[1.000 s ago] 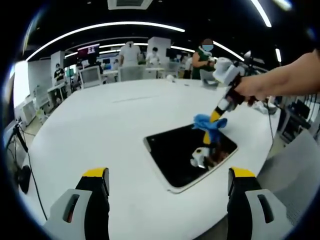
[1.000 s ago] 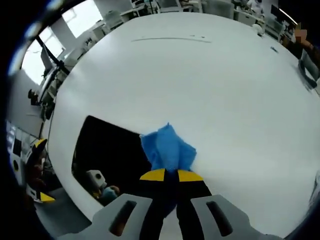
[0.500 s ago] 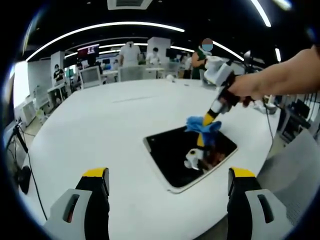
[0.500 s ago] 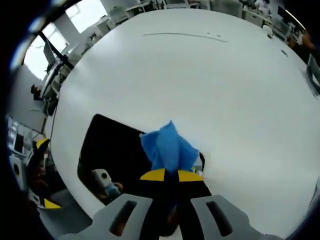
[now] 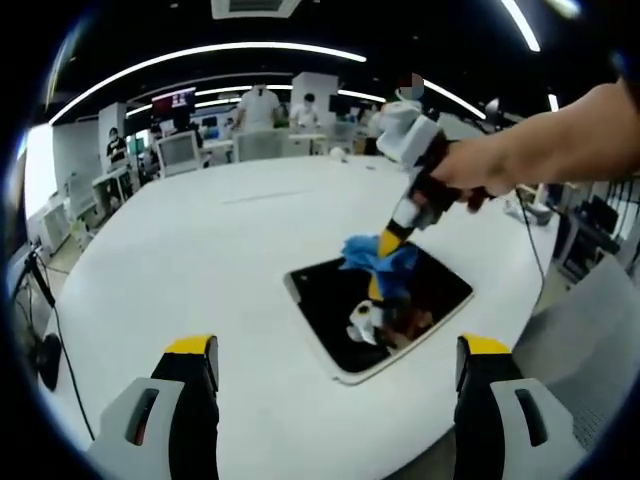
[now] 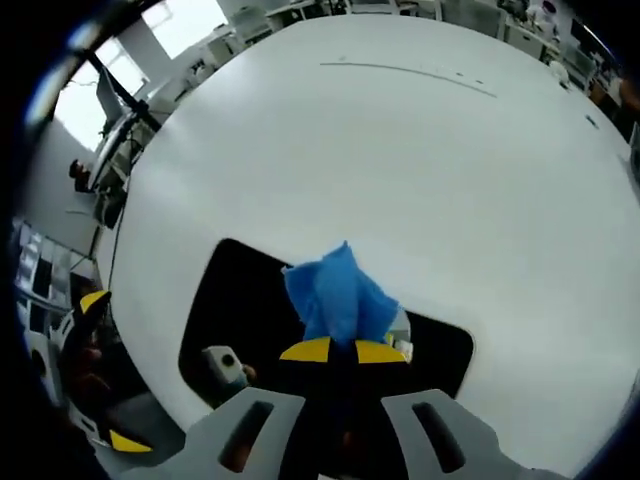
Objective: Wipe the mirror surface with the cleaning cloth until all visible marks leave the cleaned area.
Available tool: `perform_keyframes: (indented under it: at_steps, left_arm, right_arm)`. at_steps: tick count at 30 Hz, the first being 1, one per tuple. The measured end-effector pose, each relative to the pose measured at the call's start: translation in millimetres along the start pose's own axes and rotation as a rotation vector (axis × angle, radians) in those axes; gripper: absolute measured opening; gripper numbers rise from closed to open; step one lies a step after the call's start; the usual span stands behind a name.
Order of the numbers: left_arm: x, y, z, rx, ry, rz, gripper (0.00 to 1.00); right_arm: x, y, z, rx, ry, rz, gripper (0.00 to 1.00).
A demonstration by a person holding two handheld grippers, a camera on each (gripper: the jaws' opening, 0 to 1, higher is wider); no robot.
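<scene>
Mirror [image 5: 375,315]: rectangular, white-rimmed, dark reflective face, lying flat on the white table. Cleaning cloth [image 6: 338,296]: blue, bunched, pressed onto the mirror's glass near its far edge.

Glossy mirror, soft cloth, matt worktop

The mirror [image 5: 380,305] is dark, smooth and highly glossy, throwing back clear reflections, with a thin pale rim that looks like plastic. The cloth [image 6: 340,297] is soft blue fabric, crumpled and matt, with a slightly fuzzy weave. The worktop [image 5: 220,250] is smooth, white and almost matt, showing only a faint sheen. The right hand-held gripper [image 6: 333,352] has matt black jaws with yellow tips and pale grey plastic housing; the left hand-held gripper [image 5: 335,365] looks the same.
</scene>
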State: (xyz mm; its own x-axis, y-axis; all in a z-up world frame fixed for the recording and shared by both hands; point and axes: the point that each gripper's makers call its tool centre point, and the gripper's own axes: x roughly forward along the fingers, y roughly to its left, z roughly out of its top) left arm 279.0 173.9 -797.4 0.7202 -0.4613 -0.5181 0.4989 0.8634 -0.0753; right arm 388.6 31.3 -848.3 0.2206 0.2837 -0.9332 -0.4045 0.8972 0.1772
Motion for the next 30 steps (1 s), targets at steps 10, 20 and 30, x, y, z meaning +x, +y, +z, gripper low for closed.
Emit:
perform_keyframes:
  at_steps: [10, 20, 30]
  left_arm:
    - [0, -1.1, -2.4, 0.009, 0.013, -0.003, 0.99]
    - [0, -2.6, -1.7, 0.003, 0.009, -0.013, 0.99]
    - [0, -3.7, -2.6, 0.004, 0.015, -0.015, 0.99]
  right_arm:
    - [14, 28, 15.9, -0.030, 0.004, 0.027, 0.01]
    - [24, 56, 29.9, -0.059, 0.005, 0.051, 0.01]
    - [35, 75, 42.9, -0.073, 0.002, 0.082, 0.01]
